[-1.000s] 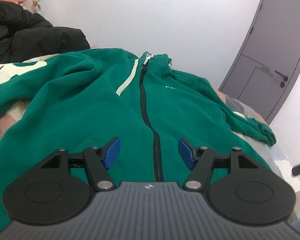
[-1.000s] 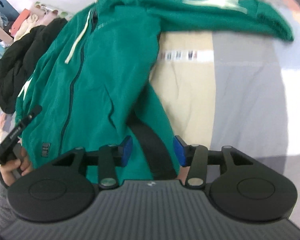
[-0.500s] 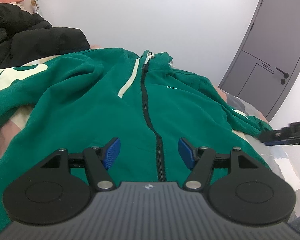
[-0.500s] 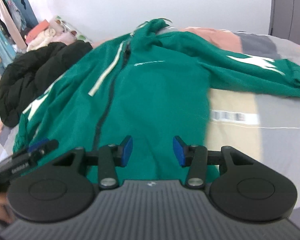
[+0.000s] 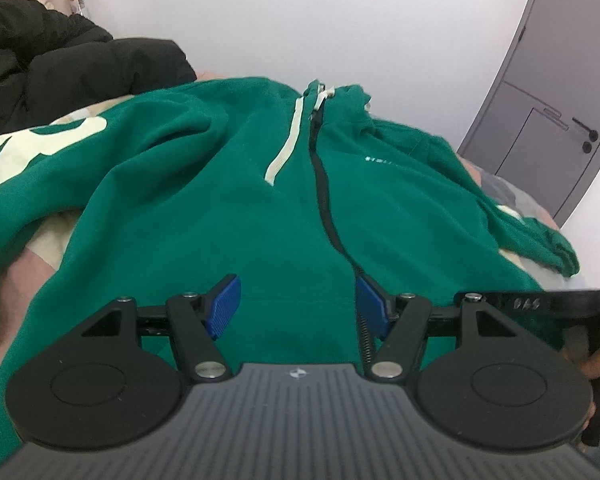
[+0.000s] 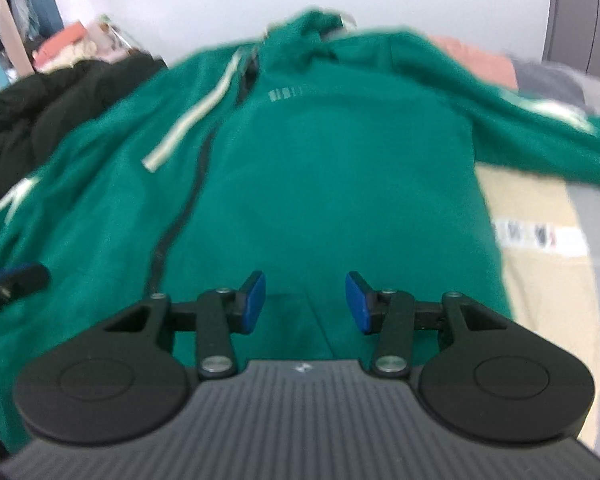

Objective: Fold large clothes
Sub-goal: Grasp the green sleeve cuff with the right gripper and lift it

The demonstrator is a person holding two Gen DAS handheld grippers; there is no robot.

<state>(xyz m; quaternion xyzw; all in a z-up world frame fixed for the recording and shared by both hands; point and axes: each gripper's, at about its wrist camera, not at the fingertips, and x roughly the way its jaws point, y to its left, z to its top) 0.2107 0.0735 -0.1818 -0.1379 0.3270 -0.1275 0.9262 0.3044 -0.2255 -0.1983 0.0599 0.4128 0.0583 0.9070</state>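
Your left hand-held gripper [image 5: 298, 306] hovers with jaws apart, empty, over the hem of the green zip-front fleece hoodie [image 5: 260, 216] spread on the patchwork-covered bed [image 6: 540, 280]. Your right hand-held gripper [image 6: 305, 303], blurred, seems likewise unclenched above it. Black padded jacket [image 5: 80, 68] beyond.

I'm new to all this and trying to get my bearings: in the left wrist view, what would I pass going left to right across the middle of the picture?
Black jacket → big cream print on the green sleeve → cream drawstring → black zipper → small pale chest logo → grey door.
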